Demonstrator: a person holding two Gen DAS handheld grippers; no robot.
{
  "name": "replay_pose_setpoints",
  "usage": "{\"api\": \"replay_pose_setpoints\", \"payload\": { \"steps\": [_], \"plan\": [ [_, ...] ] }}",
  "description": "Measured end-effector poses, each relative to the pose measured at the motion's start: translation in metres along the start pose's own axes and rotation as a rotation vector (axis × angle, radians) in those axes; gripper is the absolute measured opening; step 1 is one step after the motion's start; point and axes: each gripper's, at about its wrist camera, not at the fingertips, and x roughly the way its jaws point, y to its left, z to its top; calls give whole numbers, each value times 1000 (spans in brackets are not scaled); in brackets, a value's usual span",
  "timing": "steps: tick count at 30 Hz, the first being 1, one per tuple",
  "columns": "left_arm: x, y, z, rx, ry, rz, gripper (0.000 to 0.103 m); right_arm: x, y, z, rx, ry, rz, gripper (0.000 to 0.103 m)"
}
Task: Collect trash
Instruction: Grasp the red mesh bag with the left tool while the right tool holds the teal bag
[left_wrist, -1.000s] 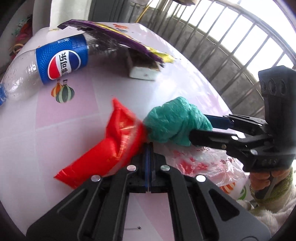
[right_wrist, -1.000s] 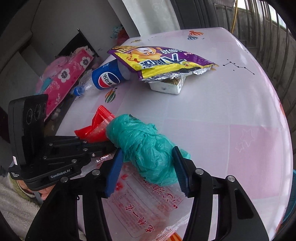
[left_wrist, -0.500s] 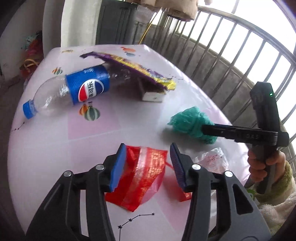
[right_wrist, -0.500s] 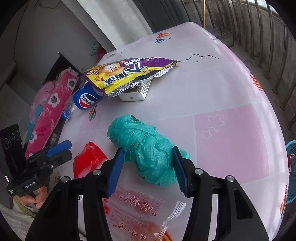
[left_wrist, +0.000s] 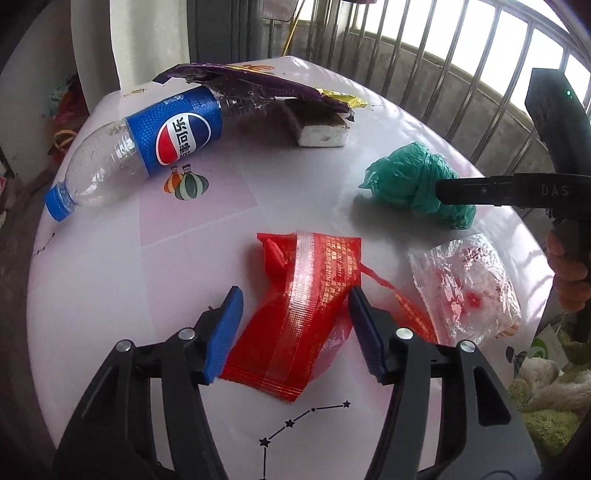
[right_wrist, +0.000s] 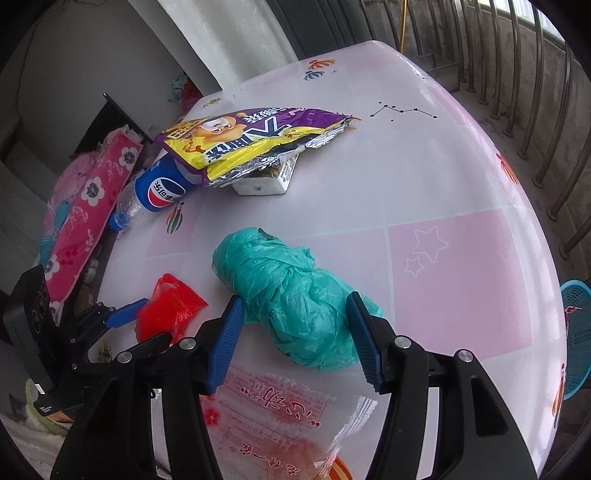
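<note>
Bright daylight enters through the grey metal railing bars (left_wrist: 461, 74), giving soft shadows; fisheye edges bend and darken, focus stays sharp.

Crumpled red wrapper (left_wrist: 306, 310), knotted teal bag (right_wrist: 295, 295), flat on table (right_wrist: 424, 177).

A pink-and-white tabletop (right_wrist: 424, 192) printed with stars and lanterns — metal railing (left_wrist: 461, 74) behind, floral pink bedding (right_wrist: 85, 206) beside it.

Six pieces of trash on one table (left_wrist: 110, 295)

One bottle (left_wrist: 140, 147), one purple snack bag (right_wrist: 255, 136), one white box (left_wrist: 321, 129), one teal bag (right_wrist: 295, 295), one red wrapper (left_wrist: 303, 306), one clear wrapper (left_wrist: 465, 284).
</note>
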Motion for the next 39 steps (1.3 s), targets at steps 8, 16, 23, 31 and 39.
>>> {"api": "replay_pose_setpoints", "payload": {
  "steps": [8,16,23,31,39],
  "plan": [
    [-1,9,1,-22,-17,-3,23,-1,9,-2,-30,-6,-45,52],
    [-21,32,8,-97,-92,-6,16,-7,13,1,-15,-32,-32,40],
    [-55,40,26,-111,-202,6,16,-27,12,7,4,-109,-15,39],
    [-73,18,61,-50,-266,-45,16,-59,-14,10,91,-205,20,39],
    [-65,-43,111,67,-267,-166,16,-105,-66,-4,221,-339,-23,39]
  ]
}}
